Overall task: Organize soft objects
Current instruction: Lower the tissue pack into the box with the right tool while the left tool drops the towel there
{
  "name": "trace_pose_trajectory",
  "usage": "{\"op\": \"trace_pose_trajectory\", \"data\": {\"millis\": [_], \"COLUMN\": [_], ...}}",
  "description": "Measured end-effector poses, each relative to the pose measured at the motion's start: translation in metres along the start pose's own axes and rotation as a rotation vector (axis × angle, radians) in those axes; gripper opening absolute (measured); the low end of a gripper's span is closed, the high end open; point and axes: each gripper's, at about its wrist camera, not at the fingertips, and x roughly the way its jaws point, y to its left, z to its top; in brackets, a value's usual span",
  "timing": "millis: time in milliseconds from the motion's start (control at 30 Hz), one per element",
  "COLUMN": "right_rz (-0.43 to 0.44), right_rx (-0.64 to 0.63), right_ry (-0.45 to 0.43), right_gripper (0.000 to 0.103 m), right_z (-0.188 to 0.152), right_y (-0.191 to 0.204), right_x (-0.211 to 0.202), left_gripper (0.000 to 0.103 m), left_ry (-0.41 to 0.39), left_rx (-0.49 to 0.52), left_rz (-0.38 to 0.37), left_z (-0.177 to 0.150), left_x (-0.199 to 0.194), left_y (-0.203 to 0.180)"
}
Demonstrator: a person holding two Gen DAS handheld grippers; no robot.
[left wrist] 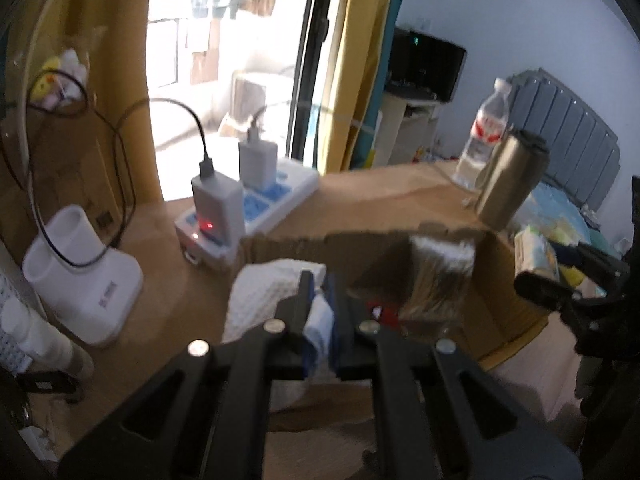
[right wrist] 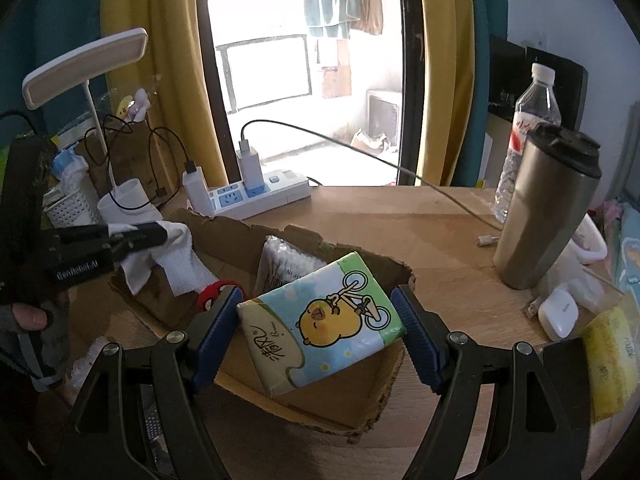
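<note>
A torn cardboard box (right wrist: 320, 408) lies on the wooden desk. My right gripper (right wrist: 316, 294) is shut on a tissue pack (right wrist: 320, 328) printed with a yellow cartoon animal on a bicycle, and holds it tilted over the box. My left gripper (left wrist: 318, 284) is shut on a white waffle cloth (left wrist: 264, 292) at the box's (left wrist: 300, 240) left side. In the right wrist view the cloth (right wrist: 180, 264) hangs from the left gripper (right wrist: 160, 234) over the box's left wall. A plastic-wrapped pack (right wrist: 280, 264) and a red item (right wrist: 212, 294) lie inside the box.
Behind the box are a power strip (right wrist: 260, 196) with chargers, a white holder (left wrist: 80, 272) and a desk lamp (right wrist: 84, 64). At the right stand a steel tumbler (right wrist: 548, 208) and a water bottle (right wrist: 528, 128). A white case (right wrist: 558, 314) and a yellow pack (right wrist: 608, 360) lie at the right edge.
</note>
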Motion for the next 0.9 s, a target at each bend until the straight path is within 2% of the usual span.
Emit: {"op": "trace_pose_trajectory", "data": {"millis": [167,233,267,300,400,567,633,700,900], "right_rz": [0.003,0.001,0.001,0.001,-0.003,-0.006,-0.013,-0.021,-0.031], "right_rx": [0.005,0.01,0.011,0.012,0.008,-0.006,-0.011,-0.013,-0.018], "right_ry": [0.013,0.021,0.024,0.027,0.024,0.024,0.018,0.011,-0.005], "right_gripper": [0.079,0.079,0.079,0.08,0.08,0.081,0.088,0.091,0.092], "right_z": [-0.001,-0.003,-0.003,-0.003,-0.003,-0.003,-0.002,-0.003,-0.003], "right_y": [0.002,0.002,0.002,0.002,0.004,0.009,0.009,0.01,0.012], "right_x": [0.007,0.01,0.011,0.012,0.012,0.011,0.009,0.007,-0.003], "left_gripper": [0.029,0.046,0.06,0.065,0.067,0.068,0.068,0.068,0.069], "left_ry": [0.032,0.038,0.039,0.035,0.031,0.008,-0.002,-0.008,-0.015], "left_rx": [0.011,0.003,-0.002,-0.009,-0.04,-0.053,-0.051,-0.048,-0.043], "left_rz": [0.007,-0.001,-0.01,-0.022,-0.058,-0.061,-0.07,-0.078,-0.093], "left_z": [-0.006,-0.008,-0.008,-0.008,-0.006,-0.002,-0.002,-0.001,-0.003], "left_x": [0.006,0.006,0.005,0.003,-0.002,-0.012,-0.017,-0.02,-0.029], "left_y": [-0.003,-0.004,-0.002,0.0,0.001,0.001,0.0,-0.001,-0.005]}}
